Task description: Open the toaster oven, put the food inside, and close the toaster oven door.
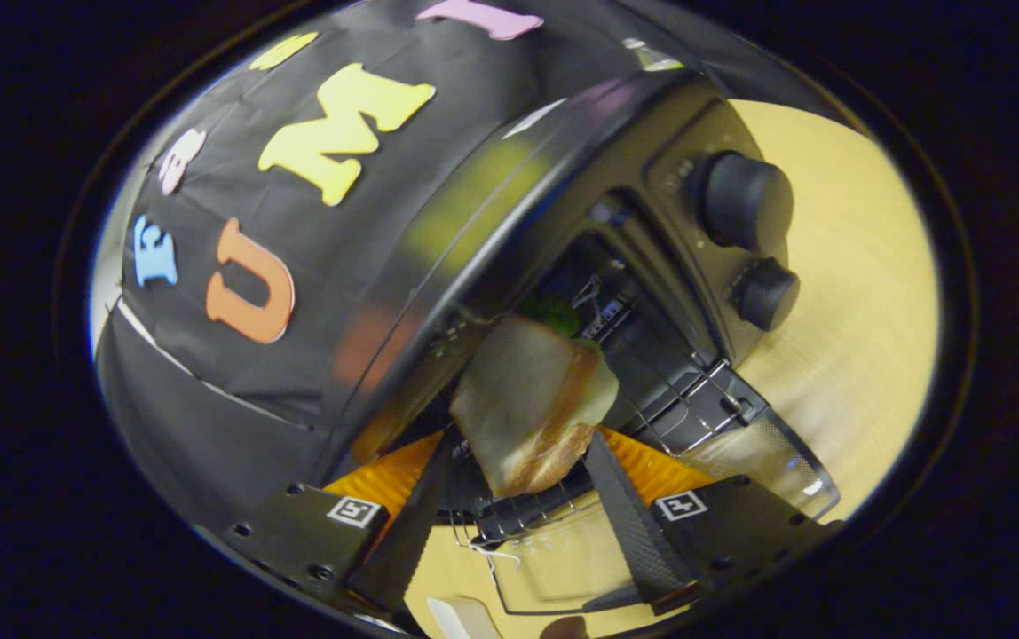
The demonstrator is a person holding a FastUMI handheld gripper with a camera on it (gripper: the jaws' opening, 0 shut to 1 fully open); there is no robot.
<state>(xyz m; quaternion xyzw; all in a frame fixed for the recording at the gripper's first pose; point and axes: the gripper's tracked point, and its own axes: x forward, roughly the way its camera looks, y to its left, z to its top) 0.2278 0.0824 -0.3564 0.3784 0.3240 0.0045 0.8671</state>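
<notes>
Gripper [523, 453] clamped on pale, brown-crusted sandwich wedge [532, 404] just before open black toaster oven [625, 257], above its lowered glass door [563, 550]; best kept level, eased onto wire rack [687, 404].

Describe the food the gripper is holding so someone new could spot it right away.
Find the black toaster oven on the pale wooden table, its glass door dropped open. Just before its opening, the hand-held gripper is shut on a sandwich: pale bread, browned crust, the only food beside bare wire racks.
</notes>
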